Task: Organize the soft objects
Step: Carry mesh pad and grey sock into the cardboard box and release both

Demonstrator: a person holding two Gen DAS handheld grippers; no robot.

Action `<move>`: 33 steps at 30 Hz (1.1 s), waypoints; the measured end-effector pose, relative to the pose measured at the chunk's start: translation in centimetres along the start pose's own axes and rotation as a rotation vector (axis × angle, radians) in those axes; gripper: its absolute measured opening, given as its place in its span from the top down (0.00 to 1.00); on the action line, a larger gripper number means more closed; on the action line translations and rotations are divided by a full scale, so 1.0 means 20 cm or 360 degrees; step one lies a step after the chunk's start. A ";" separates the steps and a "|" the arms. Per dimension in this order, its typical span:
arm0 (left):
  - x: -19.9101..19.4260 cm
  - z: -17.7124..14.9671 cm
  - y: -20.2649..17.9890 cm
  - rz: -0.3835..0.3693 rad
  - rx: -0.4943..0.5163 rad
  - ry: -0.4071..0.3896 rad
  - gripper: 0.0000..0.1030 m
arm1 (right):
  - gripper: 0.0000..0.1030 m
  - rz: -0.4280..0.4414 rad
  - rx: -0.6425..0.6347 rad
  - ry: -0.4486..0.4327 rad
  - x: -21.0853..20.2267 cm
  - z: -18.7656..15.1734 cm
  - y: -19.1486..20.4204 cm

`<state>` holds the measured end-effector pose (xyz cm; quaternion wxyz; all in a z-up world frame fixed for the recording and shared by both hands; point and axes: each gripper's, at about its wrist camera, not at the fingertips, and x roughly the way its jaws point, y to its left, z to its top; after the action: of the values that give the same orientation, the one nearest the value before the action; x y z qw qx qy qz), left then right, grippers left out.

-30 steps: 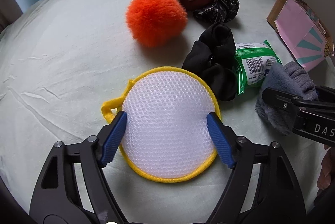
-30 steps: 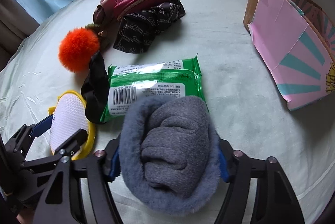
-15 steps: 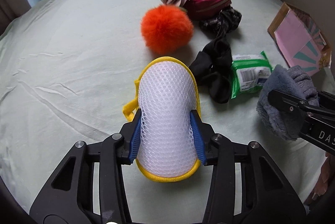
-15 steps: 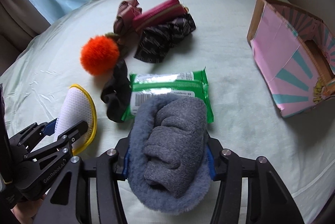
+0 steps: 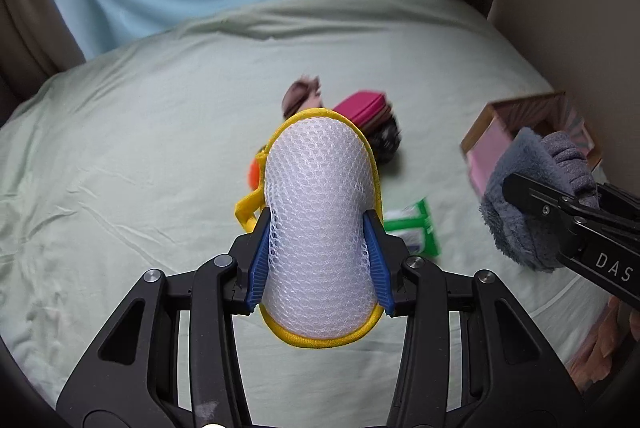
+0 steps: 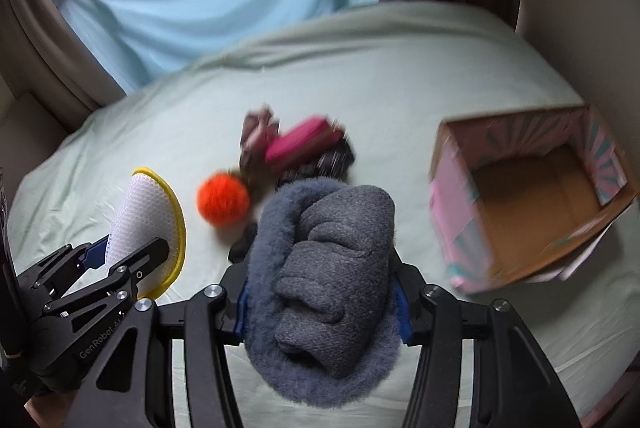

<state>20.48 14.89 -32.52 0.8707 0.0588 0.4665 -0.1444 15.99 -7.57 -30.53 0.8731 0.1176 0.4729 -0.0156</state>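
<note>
Left wrist view: left tongs (image 5: 318, 262) pinching a white mesh pad (image 5: 320, 228) with yellow trim, squeezed narrow between the blue pads and held clear above the bed (image 5: 132, 148). Behind and below it on the sheet: a sliver of the orange pompom (image 5: 253, 174), a brown bow (image 5: 300, 96), a magenta pouch (image 5: 364, 112), a dark patterned cloth (image 5: 386, 144) and a green wipes pack (image 5: 416, 228). At right, the other tool carries a grey fuzzy sock (image 5: 532, 188) in front of the pink box (image 5: 504, 132). Right wrist view: right tongs (image 6: 320, 300) pressed onto the grey sock bundle, also lifted off the bed. The box stands to the right, opening up, and the part of its cardboard floor that shows is bare; nothing visible inside. The pompom, bow, pouch and patterned cloth lie clustered mid-bed; a black cloth (image 6: 244, 248) shows partly behind the sock. Motion blur over these items. Judgement: task is early. Two items are picked up, none is seen stored, and at least six remain on the bed if the box is the destination. Sock sits nearest the box; the pad is well apart from it.
</note>
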 end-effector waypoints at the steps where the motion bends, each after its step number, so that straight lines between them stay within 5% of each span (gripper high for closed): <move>1: -0.05 0.05 -0.06 -0.0001 -0.0025 -0.0019 0.62 | 0.52 0.0004 -0.0002 -0.0019 -0.05 0.04 -0.04; 10: -0.21 0.33 -0.60 -0.0013 -0.0131 -0.0088 0.62 | 0.52 0.0024 -0.0015 -0.0105 -0.36 0.38 -0.49; 16: -0.14 0.49 -1.04 -0.0026 -0.0185 -0.0087 0.62 | 0.52 0.0011 -0.0041 -0.0061 -0.42 0.58 -0.90; 25: 0.26 0.63 -1.52 -0.0102 -0.0253 0.0133 0.62 | 0.52 -0.0046 -0.0104 0.0154 -0.19 0.75 -1.34; 33: 0.68 0.56 -1.68 -0.0117 -0.0282 0.0451 0.62 | 0.52 -0.0077 -0.0036 0.0459 0.18 0.72 -1.63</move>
<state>26.19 -22.49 -36.52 0.7921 -0.0156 0.5974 -0.1246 25.29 -42.05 -32.16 0.7967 0.0972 0.5963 -0.0142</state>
